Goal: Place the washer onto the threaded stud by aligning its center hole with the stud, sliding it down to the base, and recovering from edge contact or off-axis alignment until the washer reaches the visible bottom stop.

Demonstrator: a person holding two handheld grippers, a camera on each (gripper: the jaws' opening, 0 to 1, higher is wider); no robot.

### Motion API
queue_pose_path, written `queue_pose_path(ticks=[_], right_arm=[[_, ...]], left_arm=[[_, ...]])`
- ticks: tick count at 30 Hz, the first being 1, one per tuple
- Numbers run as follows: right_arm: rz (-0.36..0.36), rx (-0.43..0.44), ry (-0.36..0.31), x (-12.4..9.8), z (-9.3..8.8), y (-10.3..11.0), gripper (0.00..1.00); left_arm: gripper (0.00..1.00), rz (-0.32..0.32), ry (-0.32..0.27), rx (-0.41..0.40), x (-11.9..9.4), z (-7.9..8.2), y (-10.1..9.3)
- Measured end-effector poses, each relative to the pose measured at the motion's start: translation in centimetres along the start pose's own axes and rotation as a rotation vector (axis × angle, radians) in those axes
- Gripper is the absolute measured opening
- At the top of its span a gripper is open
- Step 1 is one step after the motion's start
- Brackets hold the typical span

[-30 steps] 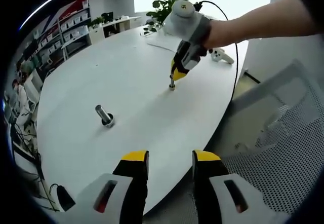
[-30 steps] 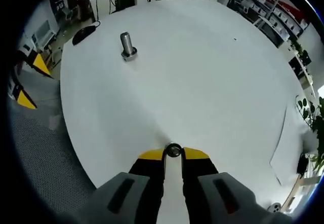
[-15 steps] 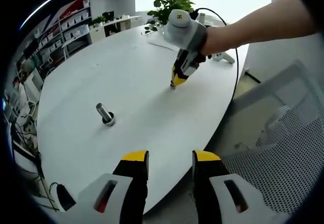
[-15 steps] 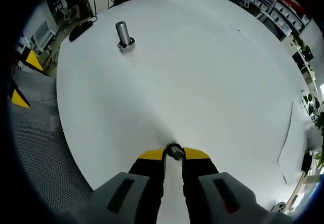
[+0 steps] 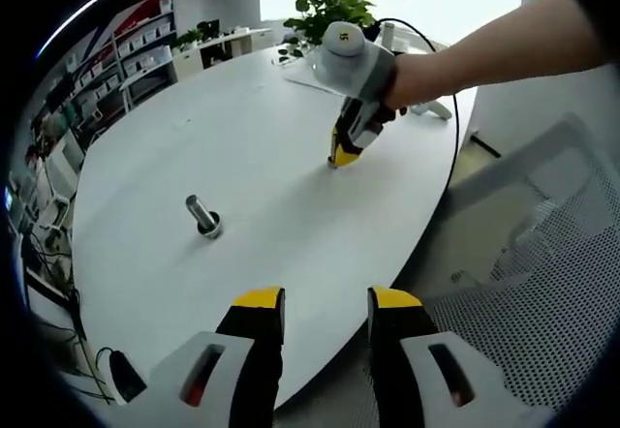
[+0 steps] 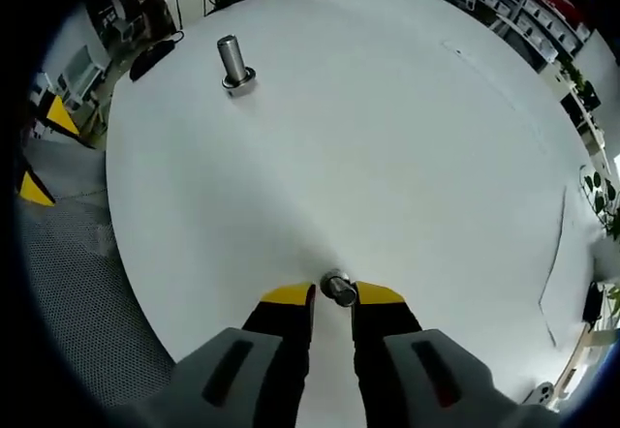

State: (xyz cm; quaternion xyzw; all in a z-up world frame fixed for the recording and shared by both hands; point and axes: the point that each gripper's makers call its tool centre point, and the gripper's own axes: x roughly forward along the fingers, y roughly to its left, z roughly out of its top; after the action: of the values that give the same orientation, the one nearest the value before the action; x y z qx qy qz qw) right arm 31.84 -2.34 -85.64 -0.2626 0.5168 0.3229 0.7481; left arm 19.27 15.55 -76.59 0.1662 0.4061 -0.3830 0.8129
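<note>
Fingers of the right gripper (image 6: 334, 295) stand a narrow gap apart with the washer (image 6: 337, 288) pinched at their yellow tips, down close to the worktop (image 6: 387, 137); whether the washer is lifted clear of the surface I cannot tell. From the left gripper view the right gripper (image 5: 346, 147) comes in tip-down, steeply, a person's hand behind it, likely so the tips can close across the thin ring's edge. Left gripper (image 5: 325, 312): fingers parted, nothing between them, held back off the worktop's near rim, probably to watch and keep out of the way. Worktop is white, rounded, wide. Stud (image 6: 232, 63) stands upright on its flanged base, well apart from the washer, toward the far left in the right gripper view. Washer not yet on the stud; carry across and centring remain.
</note>
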Motion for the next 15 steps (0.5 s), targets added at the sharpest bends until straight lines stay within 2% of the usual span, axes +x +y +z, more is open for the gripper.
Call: queue_pose_path(ticks=[9, 15], right_arm=[[-0.021, 0.036, -0.042, -1.8, -0.7, -0.2, 0.21], [-0.045, 0.085, -0.141, -4.0, -0.2, -0.2, 0.26]], left_arm=[[0.32, -0.001, -0.008, 0.001, 0.0, 0.2, -0.1], [0.32, -0.01, -0.004, 0.011, 0.1, 0.2, -0.4]])
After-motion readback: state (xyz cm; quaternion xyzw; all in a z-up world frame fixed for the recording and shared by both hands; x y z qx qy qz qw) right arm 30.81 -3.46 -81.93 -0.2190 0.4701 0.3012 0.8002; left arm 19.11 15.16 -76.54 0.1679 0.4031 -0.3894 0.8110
